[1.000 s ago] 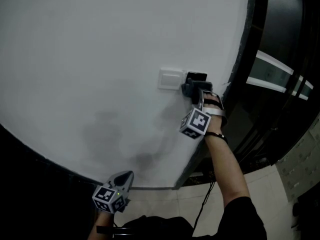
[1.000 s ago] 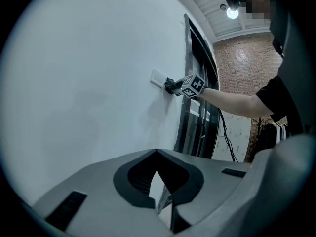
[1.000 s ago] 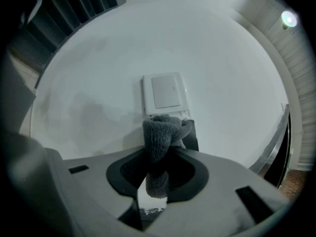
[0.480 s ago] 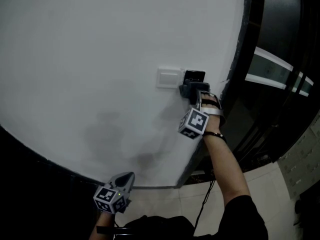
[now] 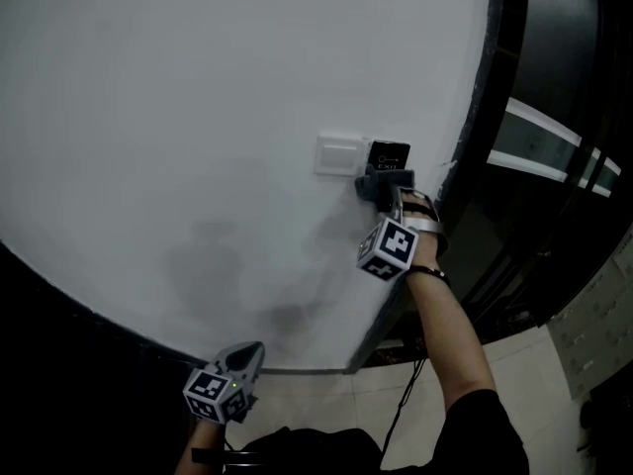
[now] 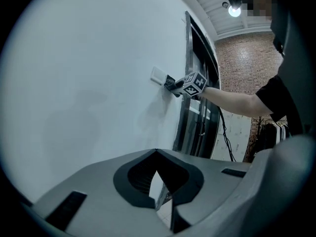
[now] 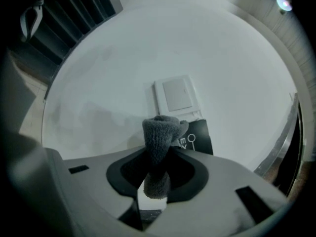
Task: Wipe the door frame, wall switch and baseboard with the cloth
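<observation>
Cloth pinched by right gripper fingers seemingly touches black panel beside wall switch; left gripper fingers closed.

the black plate beside the wall switch reads "exit" under a key symbol.

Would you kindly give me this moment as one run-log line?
right gripper: shut on fluffy grey cloth, at black wall panel beside white rectangular wall switch | left gripper: shut, empty, held low

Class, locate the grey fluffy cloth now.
Right gripper view, centre: the grey fluffy cloth is pinched in the right tool, just below the white wall switch.
</observation>
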The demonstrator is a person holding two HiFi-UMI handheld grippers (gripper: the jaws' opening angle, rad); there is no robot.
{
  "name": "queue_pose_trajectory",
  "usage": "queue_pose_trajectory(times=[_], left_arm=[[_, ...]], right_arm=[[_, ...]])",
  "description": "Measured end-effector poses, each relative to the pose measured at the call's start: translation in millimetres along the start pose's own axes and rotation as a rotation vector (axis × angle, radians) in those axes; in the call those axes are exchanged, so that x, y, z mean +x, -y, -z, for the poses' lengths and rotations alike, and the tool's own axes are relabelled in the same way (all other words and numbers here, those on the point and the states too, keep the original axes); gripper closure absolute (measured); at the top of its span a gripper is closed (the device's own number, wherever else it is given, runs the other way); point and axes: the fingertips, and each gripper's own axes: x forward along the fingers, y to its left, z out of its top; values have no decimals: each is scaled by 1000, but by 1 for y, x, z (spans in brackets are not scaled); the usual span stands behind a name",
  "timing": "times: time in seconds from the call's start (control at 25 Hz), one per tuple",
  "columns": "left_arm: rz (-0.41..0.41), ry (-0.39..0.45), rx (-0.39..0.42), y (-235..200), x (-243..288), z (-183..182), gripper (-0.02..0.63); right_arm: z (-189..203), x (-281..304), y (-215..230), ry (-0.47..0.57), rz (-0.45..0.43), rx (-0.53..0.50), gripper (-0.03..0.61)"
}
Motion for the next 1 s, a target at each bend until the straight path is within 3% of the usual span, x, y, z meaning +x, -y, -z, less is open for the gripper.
queue_pose_trajectory(times=[0.16,0.32,0.44,0.72,0.84,1.0], left_arm=[[-7,3,-4,-7,0,1,623],[-18,25,-9,-13,-5,-4,623],[-34,44,-17,-20,-10,-5,623],[-79,62,-24,-44,-27,-11,623],[-72,51,-15,-46,-29,-12,623],[-65,37,-18,-46,-27,-10,623]], right_arm=[[-36,-23,37,112,65,66,488],[-87,-39,83,189,147,32,488],[-112,-35,99,188,185,20,488],[-124,-9,72,99,119,-3,488],[-118,-6,59,70,133,-32,488],[-132,-16,58,124,154,-34,488]])
